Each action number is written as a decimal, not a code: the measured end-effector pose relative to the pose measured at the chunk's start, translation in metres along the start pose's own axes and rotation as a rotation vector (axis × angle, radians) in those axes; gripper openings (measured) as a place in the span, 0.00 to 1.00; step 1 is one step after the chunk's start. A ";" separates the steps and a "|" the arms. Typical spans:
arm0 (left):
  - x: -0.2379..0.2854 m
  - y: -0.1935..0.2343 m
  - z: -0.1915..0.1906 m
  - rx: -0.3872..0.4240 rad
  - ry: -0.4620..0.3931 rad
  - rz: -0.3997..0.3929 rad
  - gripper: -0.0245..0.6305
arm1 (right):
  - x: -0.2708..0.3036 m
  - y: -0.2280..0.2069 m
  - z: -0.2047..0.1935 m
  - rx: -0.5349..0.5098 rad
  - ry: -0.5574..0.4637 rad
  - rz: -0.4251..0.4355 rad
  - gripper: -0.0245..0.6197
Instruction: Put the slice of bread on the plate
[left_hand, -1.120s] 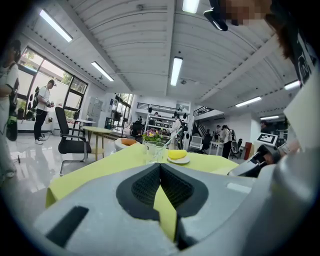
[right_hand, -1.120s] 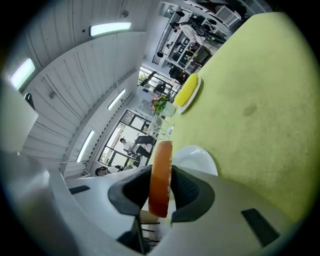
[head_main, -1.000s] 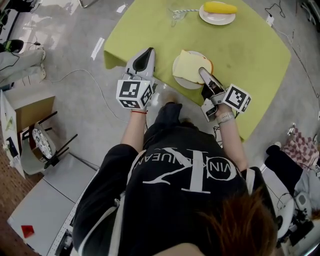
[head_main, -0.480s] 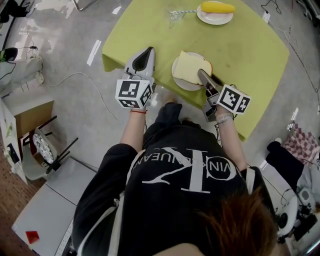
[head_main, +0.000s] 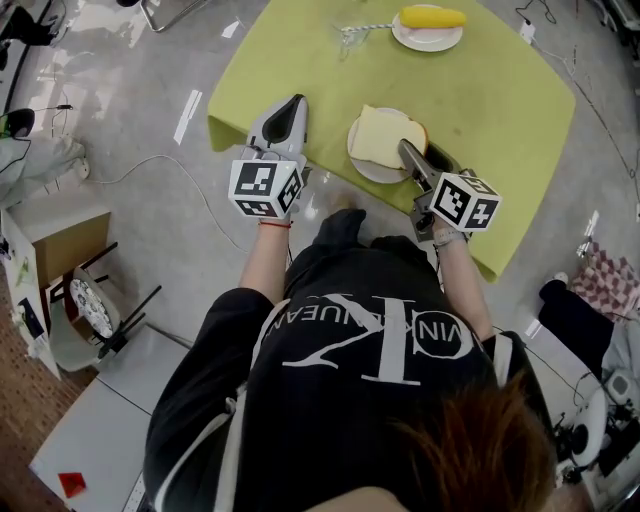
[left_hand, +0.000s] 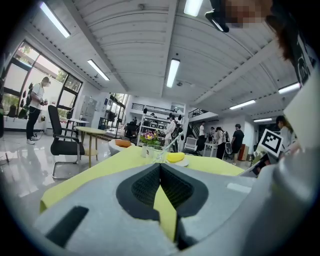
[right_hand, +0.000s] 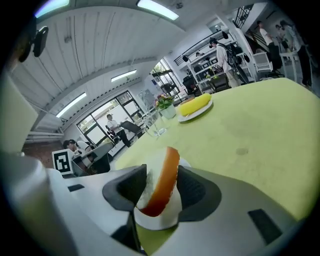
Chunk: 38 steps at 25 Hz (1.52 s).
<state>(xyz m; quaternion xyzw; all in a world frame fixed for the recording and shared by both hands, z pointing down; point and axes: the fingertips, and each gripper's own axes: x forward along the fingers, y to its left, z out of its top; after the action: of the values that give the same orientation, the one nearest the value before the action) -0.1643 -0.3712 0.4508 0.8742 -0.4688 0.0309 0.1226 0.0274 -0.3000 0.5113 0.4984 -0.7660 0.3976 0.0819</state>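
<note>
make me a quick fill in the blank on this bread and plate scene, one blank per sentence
1. The slice of bread lies on a ____ plate.
2. The far plate holds something ____ in colour.
3. The left gripper has its jaws ____, with nothing between them.
4. Between the jaws of the right gripper is the slice of ____.

Missing words: white; yellow; shut; bread

Note: the right gripper's jaws are opening, with the bread between them.

Yellow-green counter bearing a near white plate, a far white plate and a clear glass beside it.
</note>
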 end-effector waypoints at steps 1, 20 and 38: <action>0.000 0.000 0.000 0.000 -0.001 -0.002 0.04 | -0.001 0.000 0.000 -0.009 -0.003 -0.004 0.34; -0.039 -0.004 0.009 -0.015 -0.036 0.089 0.04 | -0.004 -0.010 -0.002 -0.223 0.025 -0.050 0.39; -0.079 -0.019 0.008 -0.012 -0.048 0.143 0.04 | -0.014 0.002 0.011 -0.383 -0.026 -0.044 0.41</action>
<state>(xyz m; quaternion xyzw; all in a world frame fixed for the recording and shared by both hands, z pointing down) -0.1926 -0.2992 0.4257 0.8383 -0.5328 0.0160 0.1141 0.0352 -0.2974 0.4954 0.4957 -0.8175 0.2362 0.1739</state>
